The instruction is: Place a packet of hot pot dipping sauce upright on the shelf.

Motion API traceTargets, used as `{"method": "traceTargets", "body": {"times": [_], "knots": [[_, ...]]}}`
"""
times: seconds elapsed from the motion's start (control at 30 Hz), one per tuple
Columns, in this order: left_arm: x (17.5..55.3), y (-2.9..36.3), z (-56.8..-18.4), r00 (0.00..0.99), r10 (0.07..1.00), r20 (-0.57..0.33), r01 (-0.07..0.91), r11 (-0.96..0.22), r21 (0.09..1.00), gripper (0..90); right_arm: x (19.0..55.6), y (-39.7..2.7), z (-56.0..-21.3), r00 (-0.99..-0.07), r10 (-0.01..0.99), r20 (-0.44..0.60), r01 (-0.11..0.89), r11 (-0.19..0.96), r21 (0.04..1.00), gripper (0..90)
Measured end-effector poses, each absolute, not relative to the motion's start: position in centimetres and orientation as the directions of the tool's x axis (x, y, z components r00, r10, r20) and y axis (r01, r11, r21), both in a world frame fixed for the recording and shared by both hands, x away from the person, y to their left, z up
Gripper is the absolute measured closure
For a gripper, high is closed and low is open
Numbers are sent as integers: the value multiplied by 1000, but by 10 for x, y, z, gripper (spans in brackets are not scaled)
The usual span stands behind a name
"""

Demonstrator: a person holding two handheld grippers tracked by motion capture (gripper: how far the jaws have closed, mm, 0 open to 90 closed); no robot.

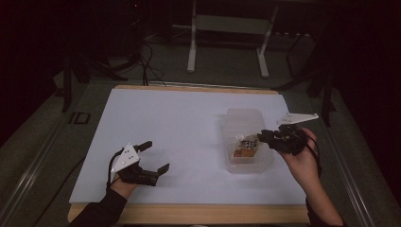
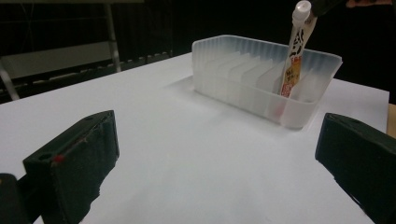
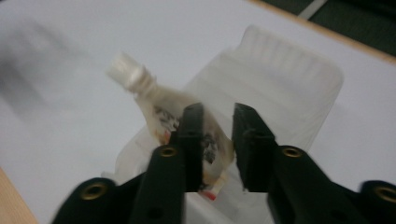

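Observation:
A clear plastic bin [image 1: 243,118] with ribbed dividers stands on the right half of the white tabletop [image 1: 179,137]. A spouted pouch [image 1: 247,145] with orange and black print leans in the bin's near end, cap up. My right gripper [image 1: 265,135] hovers at the bin's right rim. In the right gripper view its jaws [image 3: 218,112] stand slightly apart with the pouch [image 3: 159,102] in the gap, and the pads do not press it. My left gripper [image 1: 156,156] rests low at the front left, open and holding nothing. The left gripper view shows the bin [image 2: 233,70] and pouch [image 2: 294,56] beyond its jaws [image 2: 217,126].
The white sheet lies on a wooden board whose edge [image 1: 189,213] runs along the front. A metal stand's legs [image 1: 191,56] and cables sit on the dark floor behind the table. Open white surface lies between the two grippers.

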State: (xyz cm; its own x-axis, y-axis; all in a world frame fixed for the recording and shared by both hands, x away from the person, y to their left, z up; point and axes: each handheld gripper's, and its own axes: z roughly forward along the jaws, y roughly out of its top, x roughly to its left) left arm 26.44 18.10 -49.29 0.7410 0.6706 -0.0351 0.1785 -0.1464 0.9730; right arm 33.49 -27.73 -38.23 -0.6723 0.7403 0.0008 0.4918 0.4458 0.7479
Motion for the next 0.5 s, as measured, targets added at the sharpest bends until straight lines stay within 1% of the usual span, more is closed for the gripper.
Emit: {"method": "traceTargets", "body": {"times": [0.03,0.07,0.1,0.13,0.17,0.2,0.23,0.27,0.3,0.33,0.37,0.43,0.47,0.5], "knots": [[264,181,-493,741,670,-36,179,-147,973,0,333,-278,-379,-674,739,-4,476,438,762,679],[264,181,-493,741,670,-36,180,-147,973,0,331,-279,-376,-675,738,-15,463,439,770,679],[264,181,-493,742,669,-37,180,-147,973,0,329,-280,-373,-676,737,-20,452,436,778,643],[264,181,-493,742,669,-36,181,-148,972,0,326,-280,-369,-668,743,-31,436,425,793,580],[264,180,-493,743,668,-36,180,-148,972,0,325,-281,-366,-668,743,-34,432,425,795,576],[264,180,-493,744,668,-36,180,-149,972,0,323,-281,-363,-674,739,-25,427,417,803,540],[264,180,-493,744,667,-34,178,-150,972,0,321,-282,-361,-680,733,-21,415,408,813,480],[264,180,-493,744,667,-33,178,-150,972,0,318,-282,-359,-684,729,-30,398,408,822,441],[264,180,-493,745,666,-35,178,-148,973,0,315,-282,-357,-689,724,-38,382,407,830,430],[264,180,-493,745,666,-34,179,-150,972,0,313,-282,-355,-698,716,-33,373,402,836,397],[264,180,-493,745,666,-34,180,-152,972,0,310,-282,-354,-704,710,-29,363,394,844,344],[264,180,-493,745,666,-35,182,-152,972,0,305,-281,-352,-717,696,-24,342,382,859,318],[264,180,-494,746,665,-36,182,-151,972,0,303,-281,-351,-724,690,-13,337,369,866,275],[264,180,-494,746,665,-35,181,-152,972,0,301,-280,-352,-738,675,-6,328,367,871,253]]}}
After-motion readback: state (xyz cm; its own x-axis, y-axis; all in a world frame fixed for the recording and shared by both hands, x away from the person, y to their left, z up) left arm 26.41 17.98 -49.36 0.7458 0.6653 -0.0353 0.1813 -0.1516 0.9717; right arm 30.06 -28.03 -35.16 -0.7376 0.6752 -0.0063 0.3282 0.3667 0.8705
